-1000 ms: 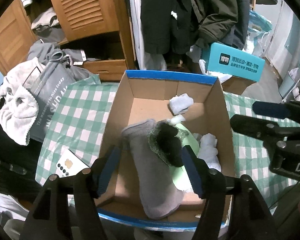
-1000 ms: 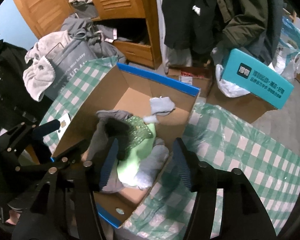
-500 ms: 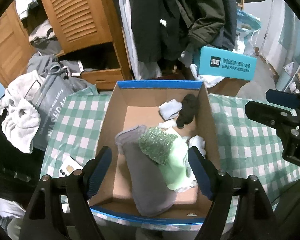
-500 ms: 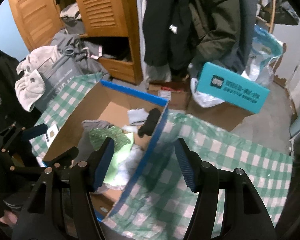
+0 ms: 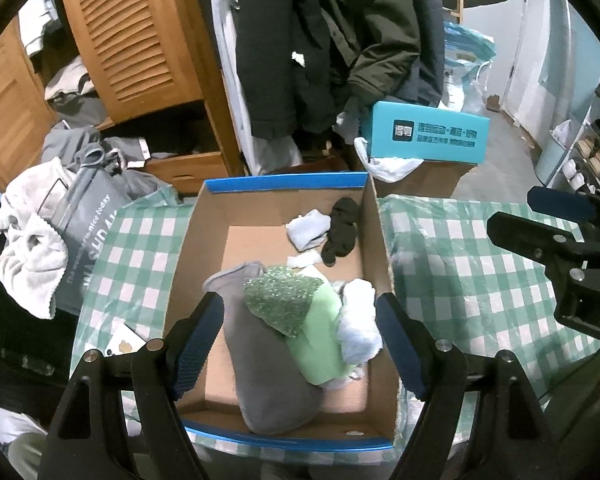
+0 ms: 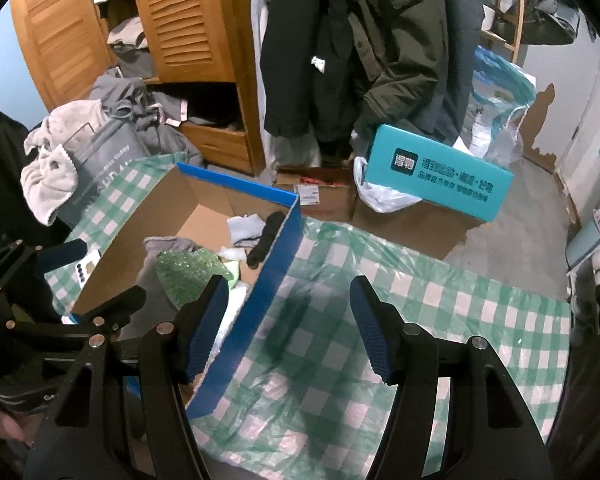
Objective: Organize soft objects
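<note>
Cardboard box sat on green-checked tablecloth, holding grey sock, sparkly green cloth, pale green cloth, light blue socks, black sock. Left gripper hovered above box, jaws apart, empty. Right gripper hung over tablecloth beside box wall, jaws spread, empty.

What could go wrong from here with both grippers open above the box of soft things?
1. The right gripper straddles the cardboard box's blue rim; lowering it could snag or tip the box.
2. The left gripper hangs over the overlapping grey sock, glittery green piece and light green cloth; one grab may lift several.
3. The phone lies at the table edge, where a sliding box might push it off.
</note>
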`<action>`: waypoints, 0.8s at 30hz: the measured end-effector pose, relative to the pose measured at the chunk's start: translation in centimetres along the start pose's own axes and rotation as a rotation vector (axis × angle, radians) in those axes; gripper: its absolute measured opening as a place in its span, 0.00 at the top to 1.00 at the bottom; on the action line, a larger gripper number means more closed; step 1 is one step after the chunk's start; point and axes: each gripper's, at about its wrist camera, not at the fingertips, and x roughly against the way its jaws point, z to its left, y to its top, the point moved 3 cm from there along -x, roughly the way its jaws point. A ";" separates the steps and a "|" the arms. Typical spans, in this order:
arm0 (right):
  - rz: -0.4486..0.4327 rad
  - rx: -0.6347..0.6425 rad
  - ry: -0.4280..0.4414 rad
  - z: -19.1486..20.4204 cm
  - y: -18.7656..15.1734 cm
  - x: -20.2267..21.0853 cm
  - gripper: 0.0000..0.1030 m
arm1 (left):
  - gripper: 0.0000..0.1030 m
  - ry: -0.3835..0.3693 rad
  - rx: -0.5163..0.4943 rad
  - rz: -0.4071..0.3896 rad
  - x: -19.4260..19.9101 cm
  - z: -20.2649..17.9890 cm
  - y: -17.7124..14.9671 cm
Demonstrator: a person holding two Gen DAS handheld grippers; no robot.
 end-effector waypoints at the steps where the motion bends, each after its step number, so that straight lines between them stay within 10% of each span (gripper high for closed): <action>1: 0.001 0.000 0.000 -0.1 -0.1 0.0 0.40 | 0.23 0.001 -0.001 -0.001 0.1 -0.1 0.1; 24: 0.003 -0.008 0.003 -1.2 -0.7 0.2 0.40 | 0.23 0.017 -0.009 -0.008 0.1 -0.9 0.3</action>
